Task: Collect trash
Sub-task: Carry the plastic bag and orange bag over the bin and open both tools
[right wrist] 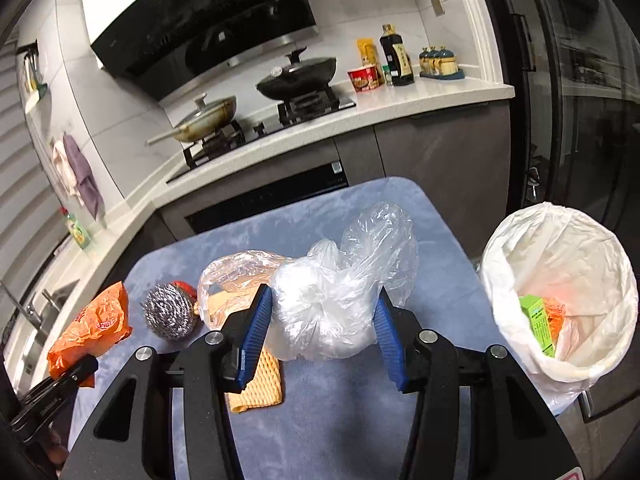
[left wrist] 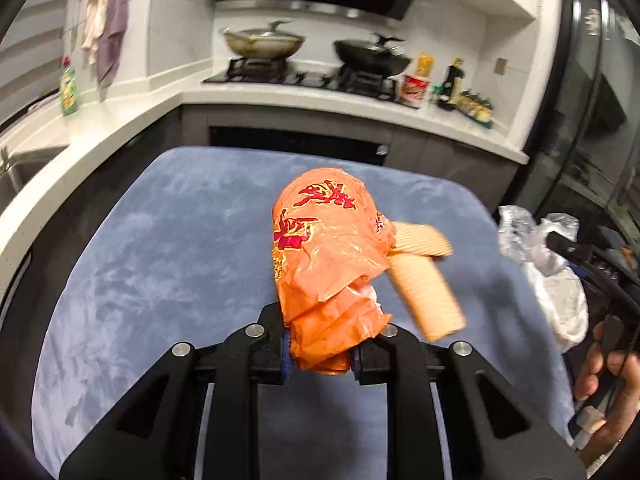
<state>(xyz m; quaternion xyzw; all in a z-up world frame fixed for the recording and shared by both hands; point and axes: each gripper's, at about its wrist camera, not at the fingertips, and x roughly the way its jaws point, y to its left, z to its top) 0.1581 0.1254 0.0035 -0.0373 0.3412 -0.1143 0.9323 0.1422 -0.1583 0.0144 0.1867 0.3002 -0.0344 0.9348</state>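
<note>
Left gripper [left wrist: 320, 356] has its fingers clamped on a crumpled orange plastic bag [left wrist: 328, 264], lifted off the blue-covered desk [left wrist: 160, 240]. Next over, a steel wool scrubber [right wrist: 170, 312] sits on the desk, with a yellow foam net [right wrist: 260, 384] lying flat beside it. Right gripper [right wrist: 320, 332] is grasping a wadded clear plastic bag [right wrist: 328, 308] between its blue fingers. Far right, the white-lined trash bin [right wrist: 560, 240] stands just beside the desk, with a green box [right wrist: 538, 324] and some orange scrap inside.

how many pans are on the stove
2: a steel wok with a glass lid on the left burner and a black pan with a lid on the right burner. None looks hidden.
</note>
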